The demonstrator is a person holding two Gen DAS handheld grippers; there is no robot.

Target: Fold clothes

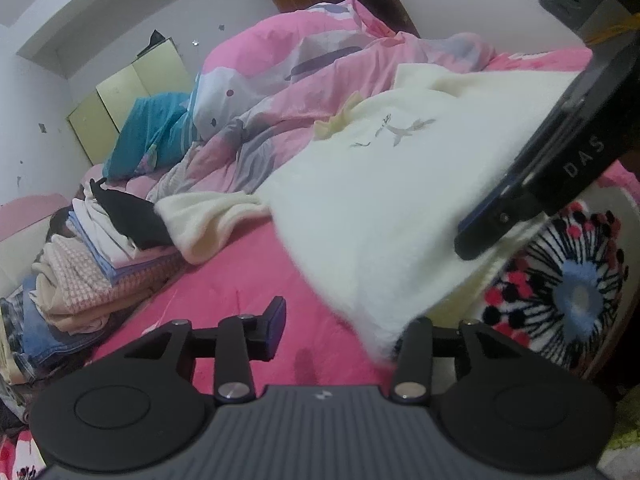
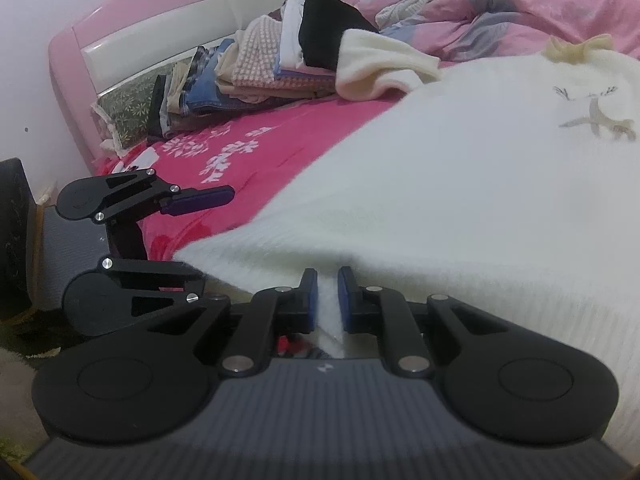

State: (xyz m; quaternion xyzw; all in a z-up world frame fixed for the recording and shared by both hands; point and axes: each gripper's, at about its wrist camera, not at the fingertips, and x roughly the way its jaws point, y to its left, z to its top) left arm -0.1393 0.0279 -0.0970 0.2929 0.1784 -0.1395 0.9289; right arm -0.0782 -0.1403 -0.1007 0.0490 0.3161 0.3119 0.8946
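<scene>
Cream fluffy knit sweater (image 2: 460, 184) lies spread on pink bed sheet (image 2: 224, 152). Right hand-held gripper (image 2: 328, 300) pinches its near hem. Left hand-held gripper (image 1: 340, 328) jaws apart at hem corner, pads not pressing fabric. Stacked folded clothes (image 2: 248, 76) by headboard.

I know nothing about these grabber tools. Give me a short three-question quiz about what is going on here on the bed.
1. True or false: the right gripper has its fingers pinched on the hem of the cream sweater.
2. Which gripper has its fingers apart, gripping nothing: A) left gripper B) right gripper?
3. Fill in: the pile of folded clothes sits against the pink ____ of the bed.

Key
1. True: cream fabric is clamped between its blue pads.
2. A: seen from the right wrist, its fingers stand spread at the sweater's corner.
3. Headboard.
</scene>
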